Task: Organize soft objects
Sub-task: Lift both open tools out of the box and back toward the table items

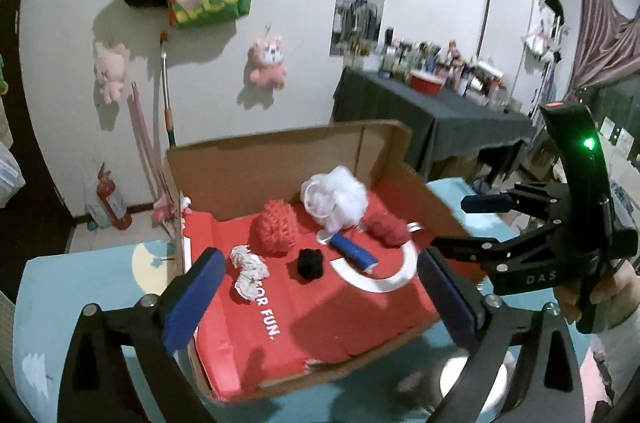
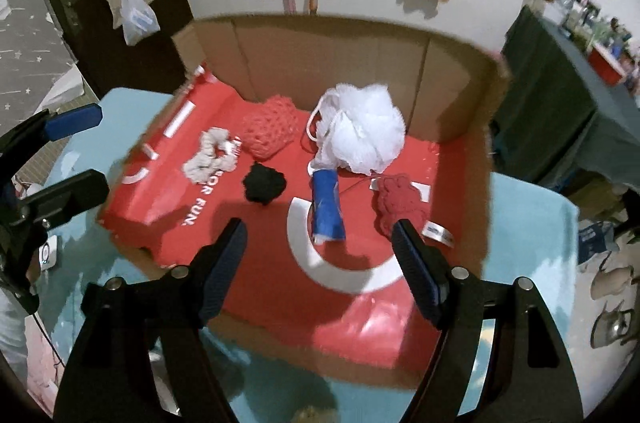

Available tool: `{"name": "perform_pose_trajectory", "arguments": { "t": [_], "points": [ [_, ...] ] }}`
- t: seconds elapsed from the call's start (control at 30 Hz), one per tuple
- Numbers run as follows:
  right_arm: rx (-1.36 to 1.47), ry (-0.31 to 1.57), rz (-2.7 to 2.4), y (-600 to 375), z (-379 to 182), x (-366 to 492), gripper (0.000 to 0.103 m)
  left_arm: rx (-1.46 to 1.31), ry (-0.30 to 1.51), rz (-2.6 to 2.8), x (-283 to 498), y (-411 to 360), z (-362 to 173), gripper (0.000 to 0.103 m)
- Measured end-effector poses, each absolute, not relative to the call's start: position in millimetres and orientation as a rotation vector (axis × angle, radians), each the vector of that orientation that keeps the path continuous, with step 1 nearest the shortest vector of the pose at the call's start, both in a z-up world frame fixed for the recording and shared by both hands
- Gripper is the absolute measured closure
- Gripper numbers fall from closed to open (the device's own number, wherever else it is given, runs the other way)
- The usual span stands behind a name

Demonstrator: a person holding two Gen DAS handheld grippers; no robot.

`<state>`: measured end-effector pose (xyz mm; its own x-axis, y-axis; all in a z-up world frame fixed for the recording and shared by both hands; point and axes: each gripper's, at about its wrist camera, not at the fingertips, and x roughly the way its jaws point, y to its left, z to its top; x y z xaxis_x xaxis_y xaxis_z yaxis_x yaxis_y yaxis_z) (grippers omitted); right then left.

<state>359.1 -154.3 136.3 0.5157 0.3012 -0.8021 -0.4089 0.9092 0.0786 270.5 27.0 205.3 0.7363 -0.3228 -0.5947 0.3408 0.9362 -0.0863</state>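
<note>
The cardboard box [image 2: 452,95], red-lined and standing on the pale blue table [image 2: 532,223], is the landmark, and every soft thing in view lies inside it. Judging from that, the gathering looks largely done; what may remain is tidying the spread, or fetching items out of view.

The white mesh pouf [image 2: 366,131] sits toward the box's back wall, right of centre. The coral knitted ball [image 2: 270,131] is beside it, to its left, also near the back wall. The dark red crochet piece [image 2: 400,205] lies toward the box's right wall. The blue roll [image 2: 328,209] lies mid-floor, just in front of the pouf. The grey scrunchie [image 2: 210,159] is near the box's left edge, and the black pompom [image 2: 264,185] sits between scrunchie and roll.

The right gripper [image 2: 320,263] hovers over the box's front edge, jaws spread wide, empty. The left gripper [image 1: 316,287] hangs at the box's front-left corner, likewise gaping and holding nothing.
</note>
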Motion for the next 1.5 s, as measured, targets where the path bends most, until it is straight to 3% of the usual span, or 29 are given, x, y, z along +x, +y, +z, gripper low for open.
{"name": "perform_pose_trajectory", "arguments": {
  "t": [0.3,0.43,0.6,1.1,1.5],
  "points": [
    [-0.093,0.753,0.429,-176.6,197.5,264.5,0.022,0.046,0.499,-0.362,185.2,16.5,240.8,0.0],
    [-0.108,0.665,0.421,-183.8,215.0,219.8,0.014,0.044,0.45,-0.349,150.9,13.5,245.4,0.0],
    [-0.107,0.566,0.405,-191.3,221.8,166.6,0.014,0.031,0.398,-0.34,110.5,9.4,241.2,0.0],
    [-0.056,0.374,0.306,-205.3,189.6,55.4,0.009,-0.025,0.288,-0.308,31.6,-3.4,191.9,0.0],
    [-0.002,0.325,0.203,-212.7,131.9,23.4,0.009,-0.042,0.291,-0.281,15.2,-14.9,131.9,0.0]
  ]
}}
